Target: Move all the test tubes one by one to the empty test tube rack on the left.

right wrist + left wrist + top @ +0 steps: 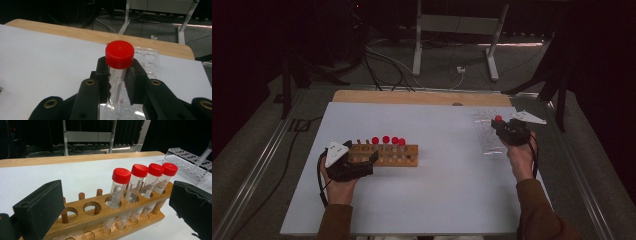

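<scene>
High view is showing a person working at a white table (422, 200), moving red-capped tubes between two racks. The right gripper (507, 129) is pinching one red-capped test tube (498, 119) just under its cap and holding it upright over the clear plastic rack (487, 142) at the table's right side. In the right gripper view the jaws are pressing on the tube's (119, 65) clear body, its tip pointing down toward the holes of the clear rack (150, 57); whether the tip is already sitting inside a hole I cannot tell. The left gripper (354, 162) is standing spread at the left end of the wooden rack (384, 155), its jaws bracketing the rack (105, 217) without visibly clamping it, while four capped tubes (140, 187) are standing in the rack's right-hand holes. The step in hand looks like carrying this tube between the racks. The next move is probably calling for a straight vertical motion, keeping the tube plumb so it is not catching on a hole's edge.
</scene>
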Tool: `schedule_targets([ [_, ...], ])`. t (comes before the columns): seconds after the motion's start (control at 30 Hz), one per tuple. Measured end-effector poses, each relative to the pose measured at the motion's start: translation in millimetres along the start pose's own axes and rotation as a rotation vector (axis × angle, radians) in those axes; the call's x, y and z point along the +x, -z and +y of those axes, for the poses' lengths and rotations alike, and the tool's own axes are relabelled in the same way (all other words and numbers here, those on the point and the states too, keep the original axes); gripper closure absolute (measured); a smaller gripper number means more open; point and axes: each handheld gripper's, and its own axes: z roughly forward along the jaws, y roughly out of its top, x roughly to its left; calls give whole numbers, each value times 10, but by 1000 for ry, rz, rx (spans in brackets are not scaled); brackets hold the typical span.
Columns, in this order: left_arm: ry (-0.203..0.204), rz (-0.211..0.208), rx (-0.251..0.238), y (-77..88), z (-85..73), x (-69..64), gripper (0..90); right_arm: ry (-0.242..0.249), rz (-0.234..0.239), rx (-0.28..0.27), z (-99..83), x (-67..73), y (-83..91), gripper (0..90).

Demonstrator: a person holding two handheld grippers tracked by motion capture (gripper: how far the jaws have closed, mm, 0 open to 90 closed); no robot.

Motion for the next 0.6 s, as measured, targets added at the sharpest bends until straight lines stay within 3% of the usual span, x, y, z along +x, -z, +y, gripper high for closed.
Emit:
schedule_targets([
  [0.6, -1, -1, 0, -2, 2, -1, 5, 2, -2, -26, 132, -32, 127, 741],
])
